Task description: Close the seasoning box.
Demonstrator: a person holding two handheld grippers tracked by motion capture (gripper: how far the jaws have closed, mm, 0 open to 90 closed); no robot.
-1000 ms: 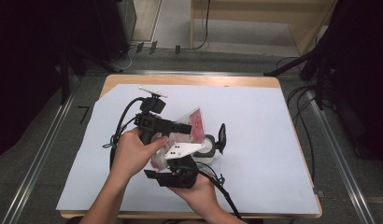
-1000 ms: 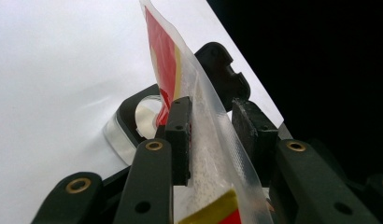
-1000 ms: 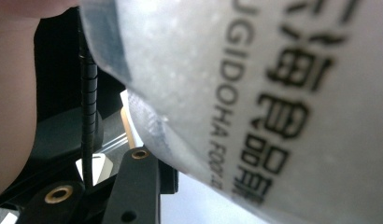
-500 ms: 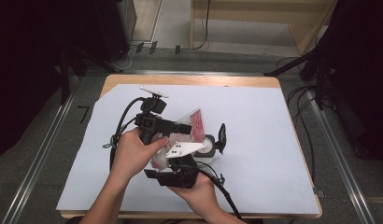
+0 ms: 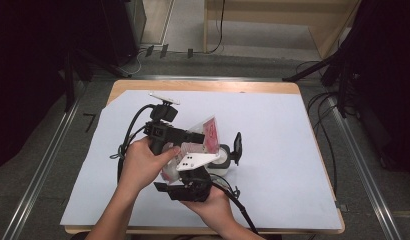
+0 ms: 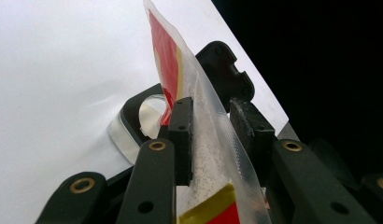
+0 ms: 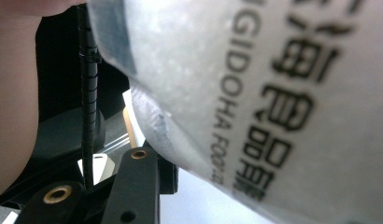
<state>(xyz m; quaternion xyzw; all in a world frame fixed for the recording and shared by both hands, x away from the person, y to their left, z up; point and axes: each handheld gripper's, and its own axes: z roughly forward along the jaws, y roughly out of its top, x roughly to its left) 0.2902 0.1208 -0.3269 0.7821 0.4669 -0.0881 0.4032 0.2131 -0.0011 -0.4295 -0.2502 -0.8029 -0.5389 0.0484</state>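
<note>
Holding both hands steady over the surface (image 5: 293, 130), I am comparing the high view with the frames from a second ago and finding almost nothing shifted: the left gripper (image 5: 205, 139) and the right gripper (image 5: 228, 150) are sitting where they were, and the packet (image 5: 208, 134) is hanging between them at the same tilt. I am reading that as a hold that is settling rather than a move under way, so the packet is probably being steadied for opening or for pouring. Beneath it I am seeing one small round cup (image 5: 223, 156), resting on the white sheet just beside the right gripper. Looking through the left gripper view, I am watching the clear upper part of the packet (image 6: 213, 135) standing on edge between the two pads (image 6: 181, 135); the pad on the left side is lying against the film, the other is very near it, so I am judging this gripper clamped on the packet, though lightly. The cup (image 6: 150, 109) is showing behind. Turning to the right gripper view, the packet (image 7: 255, 93) is crowding the lens with printed lettering, and I cannot tell whether this gripper is apart or together. Counting up: one packet, one cup, two grippers, two hands.
</note>
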